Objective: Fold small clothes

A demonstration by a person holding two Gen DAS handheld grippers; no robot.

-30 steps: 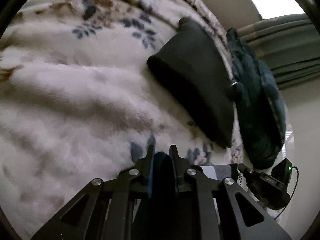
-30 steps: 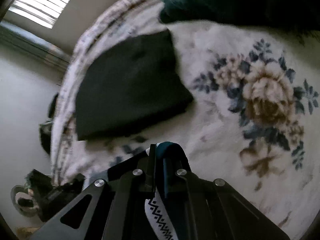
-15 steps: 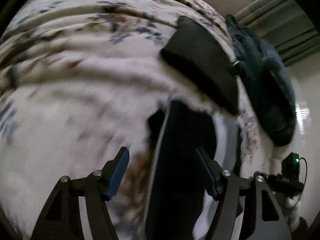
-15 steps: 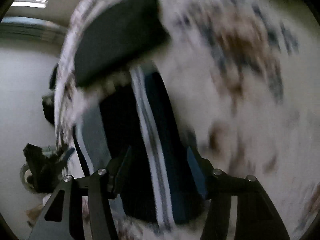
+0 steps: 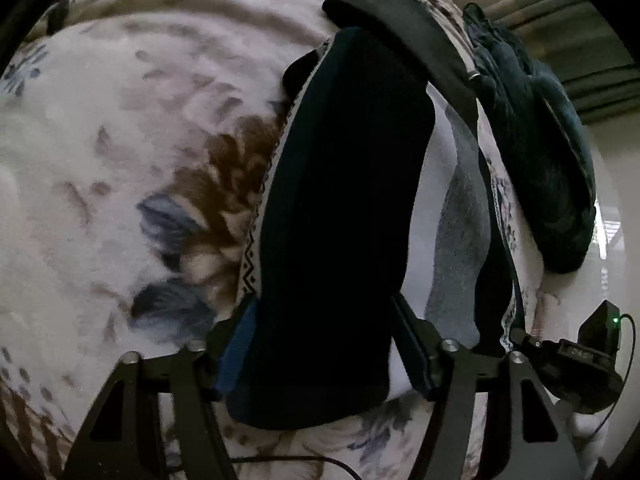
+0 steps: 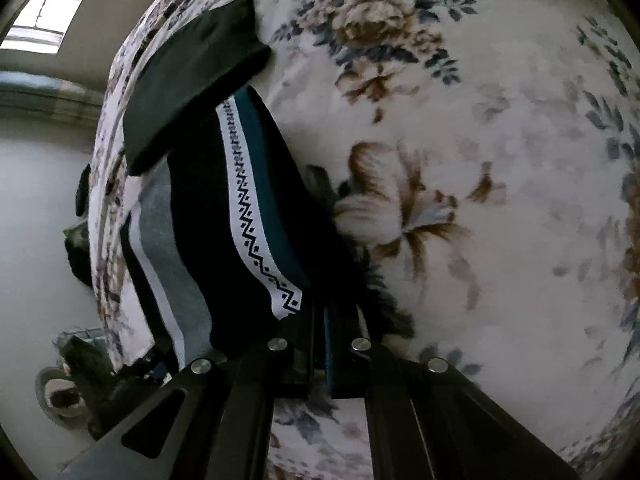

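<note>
We saw the dark garment [image 5: 336, 220] lying on the flowered bed [image 5: 120, 160], its long axis running straight away from us toward the folded black piece [image 6: 192, 80]. Our left tongs [image 5: 324, 344] stood apart astride its near end; our right tongs [image 6: 320, 344] were together beside its patterned band [image 6: 256, 224], apparently gripping nothing.

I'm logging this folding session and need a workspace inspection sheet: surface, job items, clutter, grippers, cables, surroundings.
Surface: floral blanket, wrinkled.
Job's things: navy garment with a white zigzag band, laid out; folded black garment touching its far end.
Clutter: dark teal clothes heap.
Grippers: left gripper open, straddling the navy garment; right gripper shut at its edge.
Cables: thin black cable on the blanket; another at the green-lit device.
Surroundings: curtain, window.
</note>
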